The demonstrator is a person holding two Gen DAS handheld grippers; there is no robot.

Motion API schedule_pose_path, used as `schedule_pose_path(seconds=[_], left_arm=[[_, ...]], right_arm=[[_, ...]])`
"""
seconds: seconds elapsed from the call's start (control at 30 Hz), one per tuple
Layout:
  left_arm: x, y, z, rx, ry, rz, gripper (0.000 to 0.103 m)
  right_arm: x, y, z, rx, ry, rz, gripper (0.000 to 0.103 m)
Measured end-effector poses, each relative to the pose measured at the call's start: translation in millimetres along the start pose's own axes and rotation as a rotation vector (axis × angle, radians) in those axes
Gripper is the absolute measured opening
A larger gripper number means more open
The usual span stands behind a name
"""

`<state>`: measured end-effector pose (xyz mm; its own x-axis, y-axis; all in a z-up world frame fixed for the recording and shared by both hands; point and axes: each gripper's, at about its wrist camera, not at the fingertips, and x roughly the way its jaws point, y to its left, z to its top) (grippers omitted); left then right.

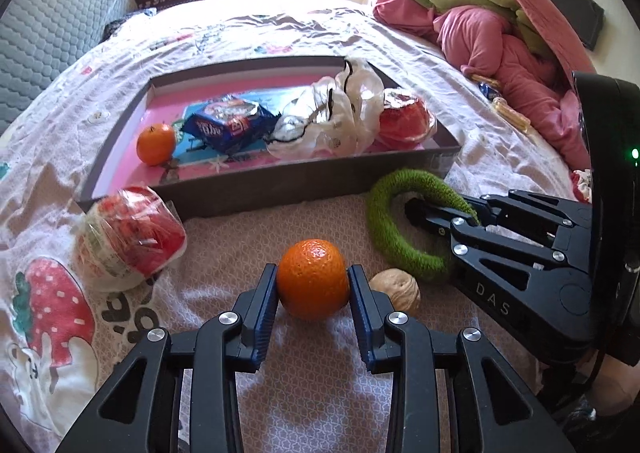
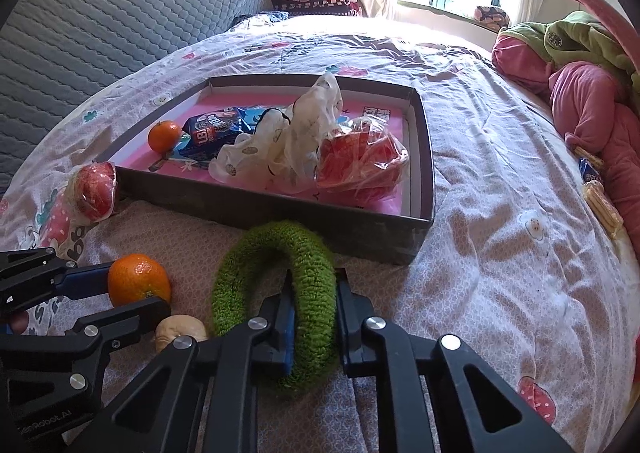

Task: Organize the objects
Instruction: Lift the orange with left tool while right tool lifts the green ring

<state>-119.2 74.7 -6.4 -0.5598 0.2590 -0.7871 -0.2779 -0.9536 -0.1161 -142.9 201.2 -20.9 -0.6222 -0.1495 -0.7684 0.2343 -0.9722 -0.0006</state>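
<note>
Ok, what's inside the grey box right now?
In the box: an orange, a blue snack packet, a crumpled white bag and a red wrapped pack. The bag covers part of the floor, so anything beneath it is hidden.

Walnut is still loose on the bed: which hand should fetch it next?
Left, probably, once it drops its orange: the walnut lies right beside the left gripper. The right gripper is clamped on the green ring.

Both grippers, left gripper (image 1: 313,285) and right gripper (image 2: 314,317), are showing black linkage arms, silver screws behind blue ribbed fingers (image 1: 262,317), white "DAS" lettering.
</note>
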Motion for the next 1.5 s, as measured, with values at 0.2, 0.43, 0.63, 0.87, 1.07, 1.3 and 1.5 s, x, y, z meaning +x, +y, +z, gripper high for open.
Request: schedule_pose_path(seconds=[0.2,0.43,0.63,0.87,1.07,1.3,1.5], left_arm=[[-4.3,3.6,8.4,-0.014,-0.033,0.018,0.035],[-10.7,10.0,17.9,-0.042,-0.075,0.041,0.035],[-19.5,11.5,25.5,-0.037,-0.133,0.085,0.035],[-24.2,21.4,32.1,-0.05,-0.164,0.119,0.035],[-27.2,27.3,37.3,-0.058,-0.186,0.16,0.035],[-31.0,37.0,44.1,-0.082,-0.205,0.169,0.035],[-35.4,45.9,48.9,-0.103,-0.233,0.187,0.035]], right_arm=[[-7.0,3.6,1.9,0.0,-0.028,0.006,0.016],[-20.5,7.7,10.7,-0.012,-0.1,-0.025,0.016],[-34.0,11.6,21.8,-0.017,-0.177,-0.038,0.016],[-46.7,20.2,33.7,-0.013,-0.255,-0.029,0.016],[-51.9,25.2,41.9,0.02,-0.29,0.0,0.016],[-57.2,26.8,50.6,0.056,-0.327,0.006,0.016],[-58.4,32.3,53.8,0.056,-0.352,0.0,0.016]])
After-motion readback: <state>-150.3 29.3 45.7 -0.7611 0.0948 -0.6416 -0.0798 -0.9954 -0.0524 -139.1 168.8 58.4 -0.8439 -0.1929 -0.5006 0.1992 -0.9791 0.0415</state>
